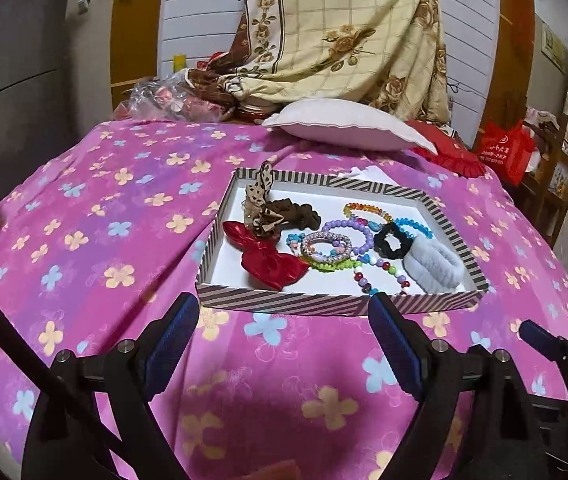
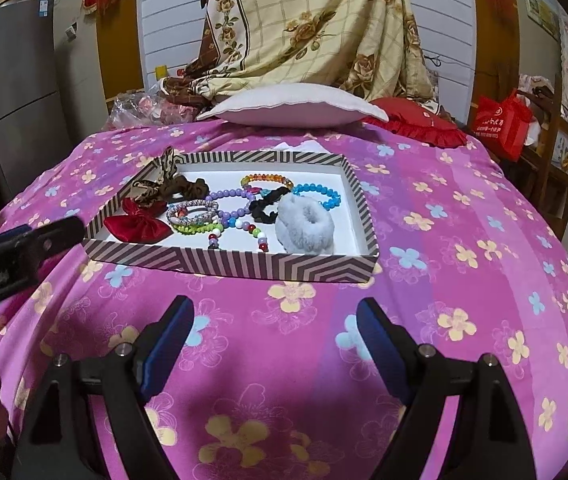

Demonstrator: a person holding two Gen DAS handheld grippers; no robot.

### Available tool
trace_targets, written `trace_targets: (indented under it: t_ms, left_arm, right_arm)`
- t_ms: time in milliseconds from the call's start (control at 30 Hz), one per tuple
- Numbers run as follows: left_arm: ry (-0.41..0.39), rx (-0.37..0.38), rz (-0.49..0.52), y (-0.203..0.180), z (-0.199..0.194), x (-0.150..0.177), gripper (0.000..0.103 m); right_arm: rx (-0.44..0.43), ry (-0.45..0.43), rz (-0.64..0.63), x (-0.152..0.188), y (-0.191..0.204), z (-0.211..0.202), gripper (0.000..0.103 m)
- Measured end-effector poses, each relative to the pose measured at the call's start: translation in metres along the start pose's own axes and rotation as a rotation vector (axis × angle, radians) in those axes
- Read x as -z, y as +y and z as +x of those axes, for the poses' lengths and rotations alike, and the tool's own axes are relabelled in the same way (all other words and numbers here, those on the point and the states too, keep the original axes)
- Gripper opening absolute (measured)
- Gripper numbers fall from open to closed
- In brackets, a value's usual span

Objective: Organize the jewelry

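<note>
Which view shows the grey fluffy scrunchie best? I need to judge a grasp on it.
The right wrist view: the grey fluffy scrunchie lies near centre there, its ring shape and hollow middle visible. The left wrist view shows it off to the right, looking more like a flattened lump in the tray's near corner.

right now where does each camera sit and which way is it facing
Left wrist: on the left tongs, facing the striped tray ahead, slightly right; both open fingers show, right tongs at the right edge.
Right wrist: on the right tongs, tray ahead-left; open fingers, left tongs at left.
Shared: tray, grey fluffy scrunchie, pink floral cloth.
</note>
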State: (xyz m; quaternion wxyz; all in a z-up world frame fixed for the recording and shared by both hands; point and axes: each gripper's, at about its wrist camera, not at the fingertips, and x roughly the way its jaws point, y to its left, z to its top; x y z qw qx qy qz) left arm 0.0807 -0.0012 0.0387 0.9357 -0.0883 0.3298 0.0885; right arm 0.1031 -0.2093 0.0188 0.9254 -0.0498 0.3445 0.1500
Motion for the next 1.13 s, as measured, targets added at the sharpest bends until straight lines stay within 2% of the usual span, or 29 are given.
trace_targets:
  t_ms: [100, 333, 1133]
  left_arm:
    - [0.039, 0.015, 0.004, -0.001, 0.005, 0.004, 0.046]
    - [0.043, 0.011, 0.069, -0.014, 0.003, 0.012, 0.046]
    - [0.047, 0.002, 0.069, -0.01, 0.005, 0.014, 0.046]
  right_arm:
    - [-0.008, -0.005, 0.0, -0.001, 0.002, -0.001, 0.086]
    - [-0.006, -0.003, -0.01, -0.001, 0.004, -0.001, 0.086]
    - [-0.001, -0.001, -0.028, 0.002, 0.009, 0.002, 0.086]
